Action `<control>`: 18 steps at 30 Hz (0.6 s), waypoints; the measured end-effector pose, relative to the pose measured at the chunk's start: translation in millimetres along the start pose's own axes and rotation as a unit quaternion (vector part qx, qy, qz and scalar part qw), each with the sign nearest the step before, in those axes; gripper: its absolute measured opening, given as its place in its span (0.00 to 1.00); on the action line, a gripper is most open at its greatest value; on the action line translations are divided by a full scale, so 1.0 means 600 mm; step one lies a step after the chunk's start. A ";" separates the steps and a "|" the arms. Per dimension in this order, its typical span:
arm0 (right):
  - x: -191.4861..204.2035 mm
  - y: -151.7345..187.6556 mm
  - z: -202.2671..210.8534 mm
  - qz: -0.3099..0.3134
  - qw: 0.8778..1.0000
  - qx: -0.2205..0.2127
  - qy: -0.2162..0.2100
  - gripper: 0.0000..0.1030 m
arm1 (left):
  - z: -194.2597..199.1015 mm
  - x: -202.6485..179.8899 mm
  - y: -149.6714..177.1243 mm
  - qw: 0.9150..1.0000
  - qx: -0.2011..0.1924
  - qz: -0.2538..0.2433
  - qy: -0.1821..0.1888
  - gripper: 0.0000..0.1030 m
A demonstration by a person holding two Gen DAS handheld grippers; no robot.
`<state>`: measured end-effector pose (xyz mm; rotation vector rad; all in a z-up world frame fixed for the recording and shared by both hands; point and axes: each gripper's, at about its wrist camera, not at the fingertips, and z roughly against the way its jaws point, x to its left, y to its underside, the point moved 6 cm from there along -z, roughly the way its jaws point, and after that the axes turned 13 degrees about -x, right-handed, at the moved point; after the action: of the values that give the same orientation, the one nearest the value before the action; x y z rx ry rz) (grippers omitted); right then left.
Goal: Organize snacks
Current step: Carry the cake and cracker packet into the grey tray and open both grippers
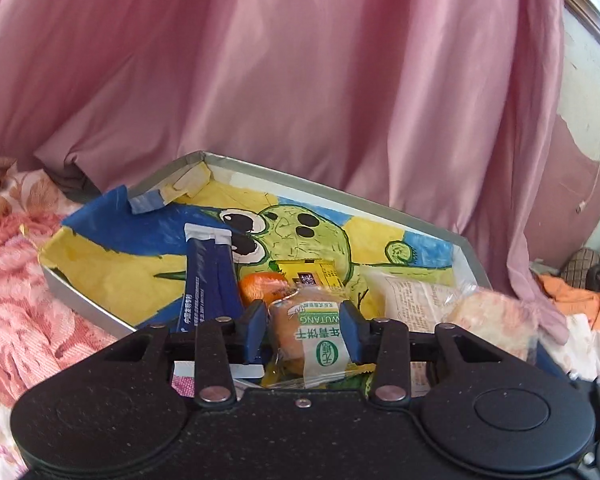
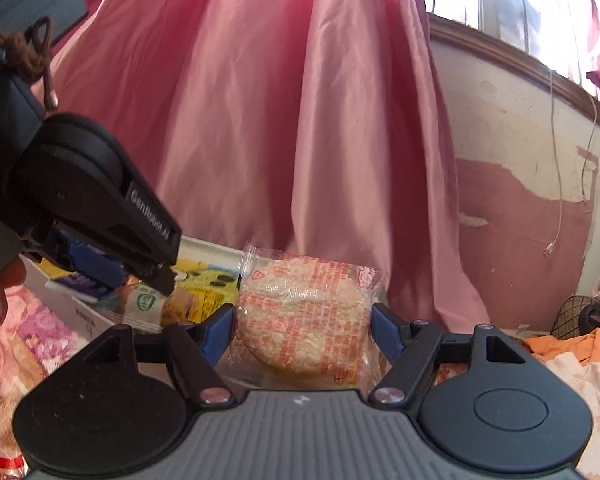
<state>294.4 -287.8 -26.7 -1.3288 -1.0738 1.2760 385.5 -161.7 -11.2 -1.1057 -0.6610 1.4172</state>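
Several snacks already laid in grey shallow cardboard tray (image 1: 80, 296). Clear-wrapped golden biscuit (image 1: 300, 332) gripped by left gripper (image 1: 305, 330) fingers; red-printed round rice cracker packet (image 2: 304, 312) gripped by right gripper (image 2: 302, 334); both not yet placed.

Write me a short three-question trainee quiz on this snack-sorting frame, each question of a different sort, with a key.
1. True or false: the right claw holds a round rice cracker in a clear wrapper with red print.
2. Which item sits between the left claw's blue pads?
A. the dark blue stick sachets
B. the golden biscuit in a clear wrapper with a green label
C. the small orange fruit
3. Fill in: the grey box is lined with a drawing of a green ____.

Key: 1 true; 2 B; 3 cartoon creature with big eyes (frog-like).
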 end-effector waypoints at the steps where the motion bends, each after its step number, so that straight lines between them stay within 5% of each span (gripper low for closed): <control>1: 0.001 0.003 -0.001 0.001 1.000 0.004 -0.002 0.76 | 0.001 0.002 -0.001 1.000 -0.002 0.004 0.000 0.47; 10: 0.006 -0.012 0.012 0.008 1.000 -0.018 -0.004 0.92 | 0.035 0.021 -0.024 0.999 -0.035 0.024 -0.026 0.81; 18: -0.006 -0.066 0.050 -0.009 0.997 -0.083 0.002 1.00 | 0.105 0.044 -0.065 0.994 -0.090 0.037 -0.040 0.89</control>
<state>265.3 -283.9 13.8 -1.4417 -1.2063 1.1915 348.7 -116.8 41.5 -1.2293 -0.8261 1.4945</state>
